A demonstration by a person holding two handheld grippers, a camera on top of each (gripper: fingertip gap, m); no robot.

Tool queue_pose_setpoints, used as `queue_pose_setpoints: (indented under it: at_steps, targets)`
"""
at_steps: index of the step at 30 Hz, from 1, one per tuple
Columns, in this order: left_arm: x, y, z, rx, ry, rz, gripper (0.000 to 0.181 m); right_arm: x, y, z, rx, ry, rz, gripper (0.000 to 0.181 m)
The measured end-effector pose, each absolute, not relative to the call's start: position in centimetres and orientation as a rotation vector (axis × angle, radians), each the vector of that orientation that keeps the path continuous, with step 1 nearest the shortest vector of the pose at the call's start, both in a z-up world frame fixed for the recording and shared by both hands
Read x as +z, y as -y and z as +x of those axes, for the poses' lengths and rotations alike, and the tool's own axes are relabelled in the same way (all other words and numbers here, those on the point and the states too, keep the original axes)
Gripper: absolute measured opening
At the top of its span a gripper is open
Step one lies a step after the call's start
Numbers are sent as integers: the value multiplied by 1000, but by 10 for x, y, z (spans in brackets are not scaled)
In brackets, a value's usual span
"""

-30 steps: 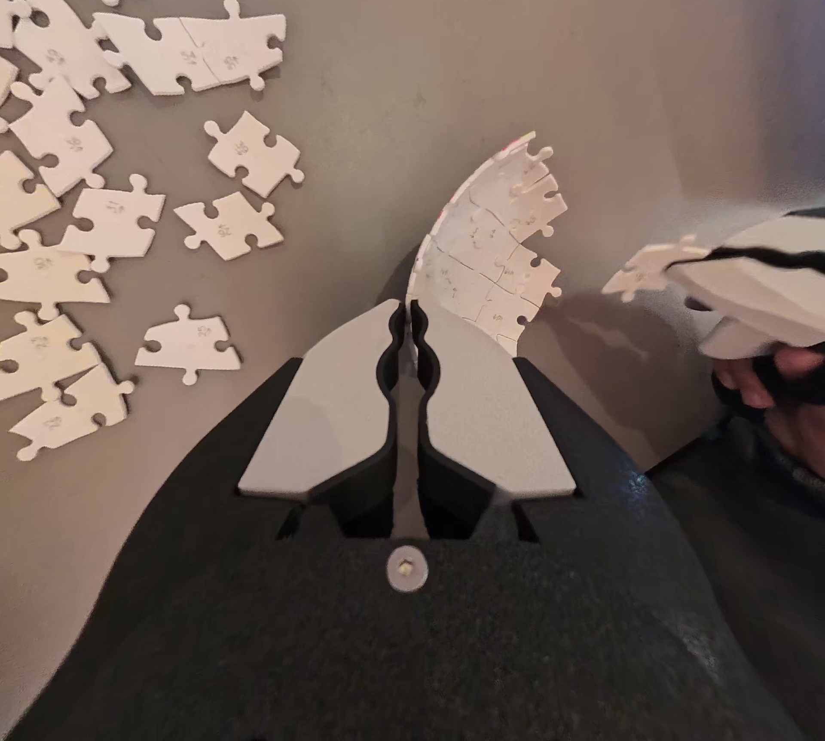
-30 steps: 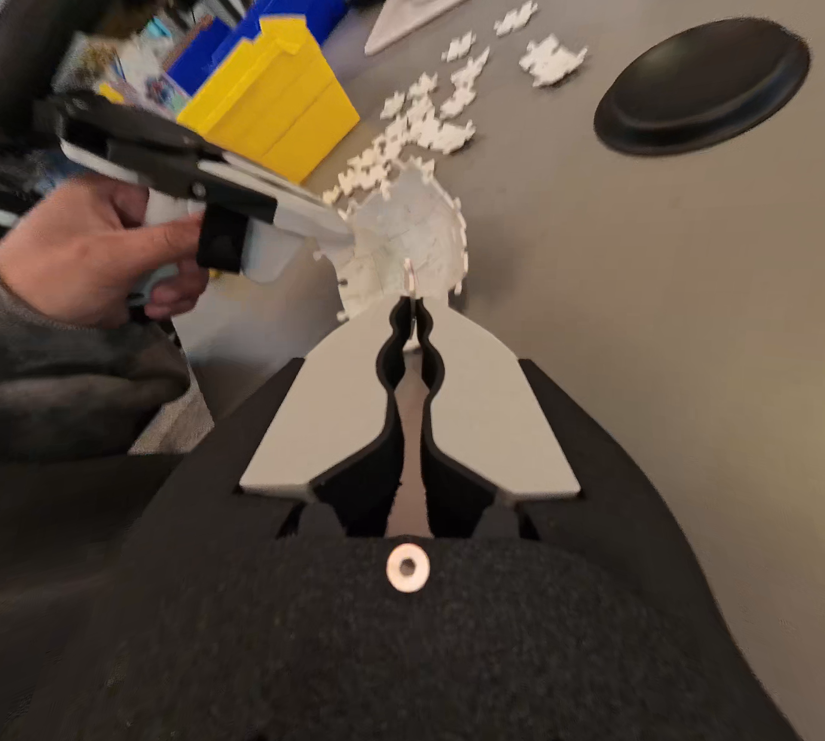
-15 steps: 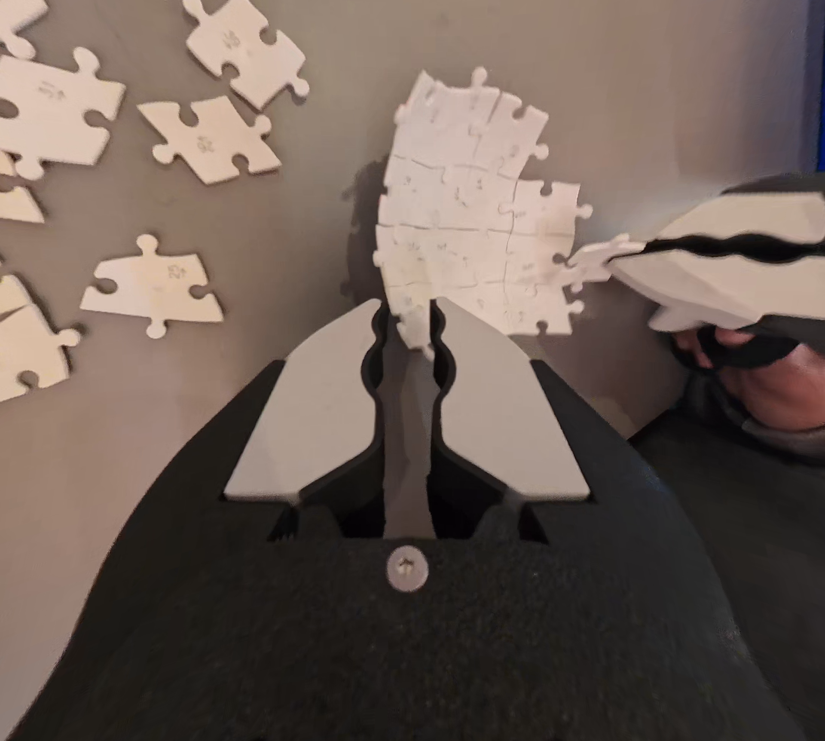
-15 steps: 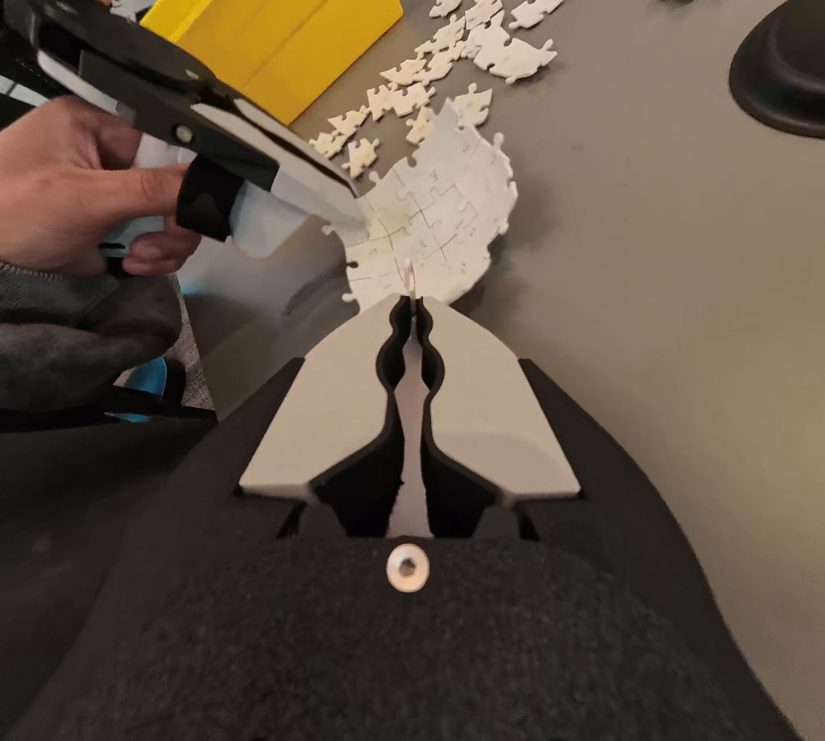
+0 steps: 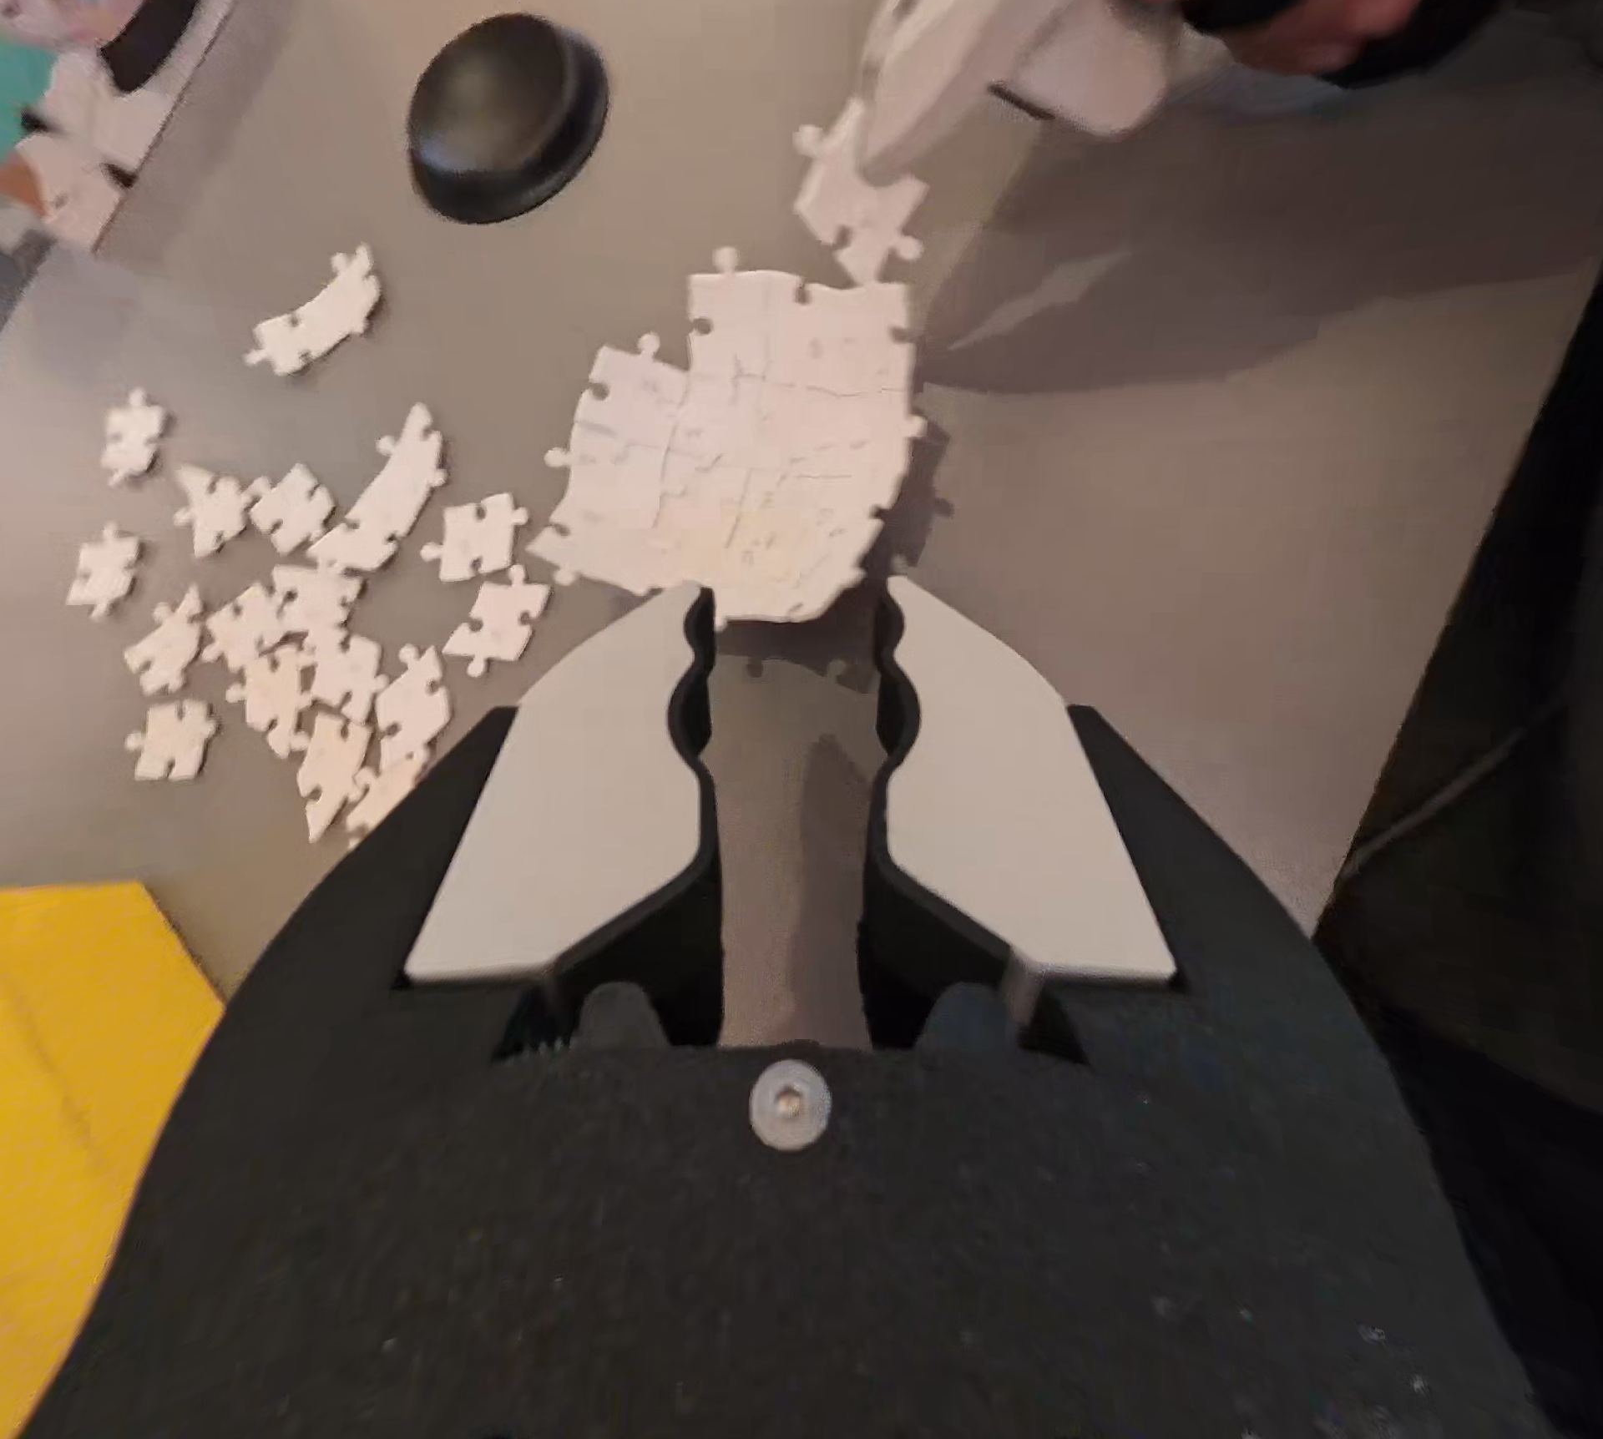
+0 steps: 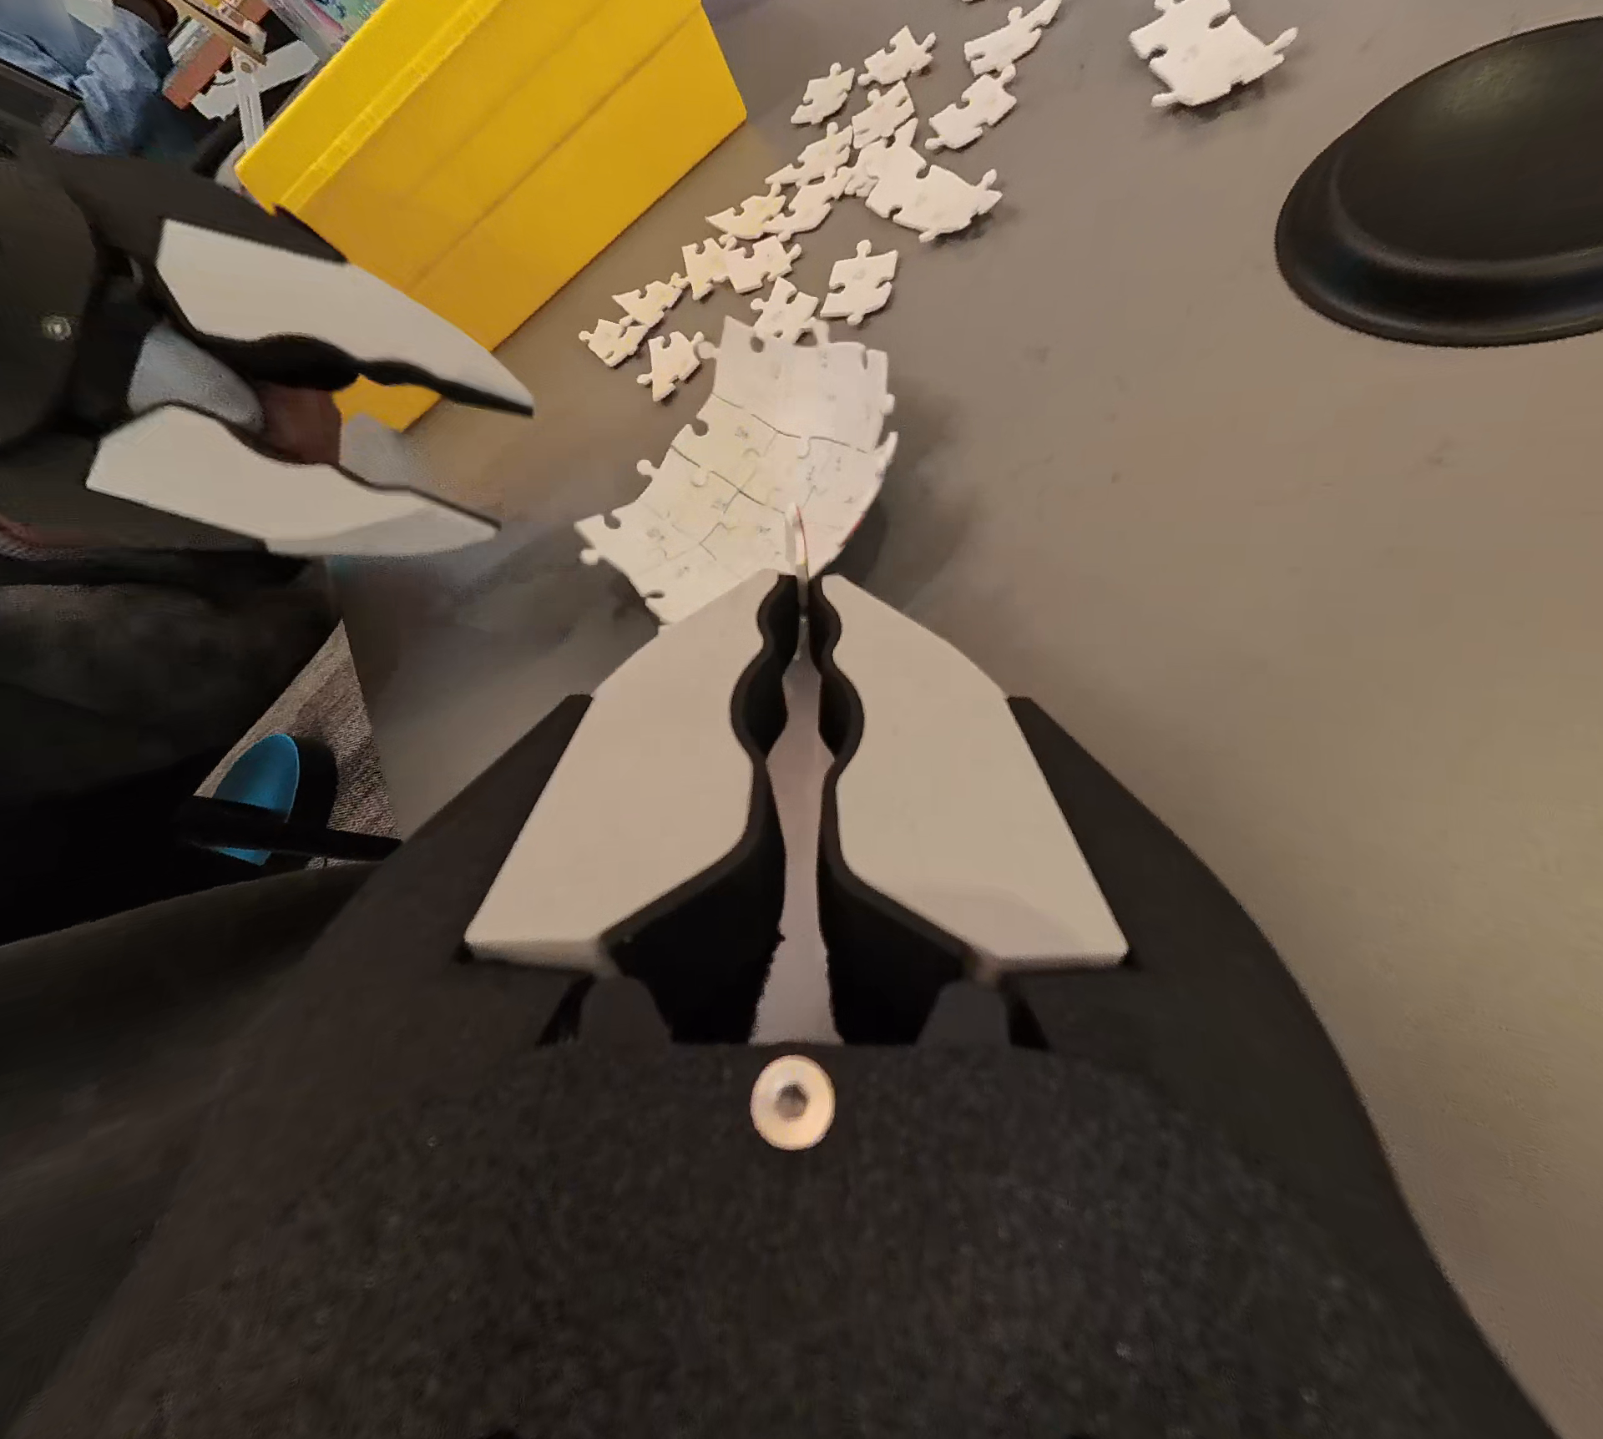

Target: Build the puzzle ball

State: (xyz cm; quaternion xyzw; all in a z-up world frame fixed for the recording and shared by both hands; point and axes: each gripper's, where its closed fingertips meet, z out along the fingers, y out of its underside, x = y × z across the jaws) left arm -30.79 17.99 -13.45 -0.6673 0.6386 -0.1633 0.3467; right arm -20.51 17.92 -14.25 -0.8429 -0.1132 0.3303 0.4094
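— Since a moment ago, has the left hand-held gripper (image 5: 794,604) let go?
— Yes: in the left wrist view its jaws are now spread wide and empty, drawn back just short of the curved puzzle section (image 5: 746,443), which lies on the grey tabletop (image 5: 1171,530). Loose pieces (image 5: 286,617) lie left of the section, a black dish (image 5: 507,114) beyond it.
— And the right wrist view?
— The right hand-held gripper (image 6: 802,591) is pinched tight on a single puzzle piece (image 6: 796,543), edge-on, at the section's (image 6: 763,469) near edge. A yellow bin (image 6: 512,105) stands left of the section.
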Motion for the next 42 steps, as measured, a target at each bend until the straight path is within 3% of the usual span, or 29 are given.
queue_pose_setpoints:
  at_steps: [16, 27, 42]
  targets:
    - [-174, -193, -312, -211, -2027, -1409, 27, -146, -180, -200, 831, 277, -2136, 2]
    - [-168, -196, -308, -128, -2085, -1291, 2, -145, -182, -195, 886, 247, -2129, 2]
    - [-148, -149, -297, -89, -2355, -1113, 3, -112, -221, -194, 1138, 492, -2227, 2]
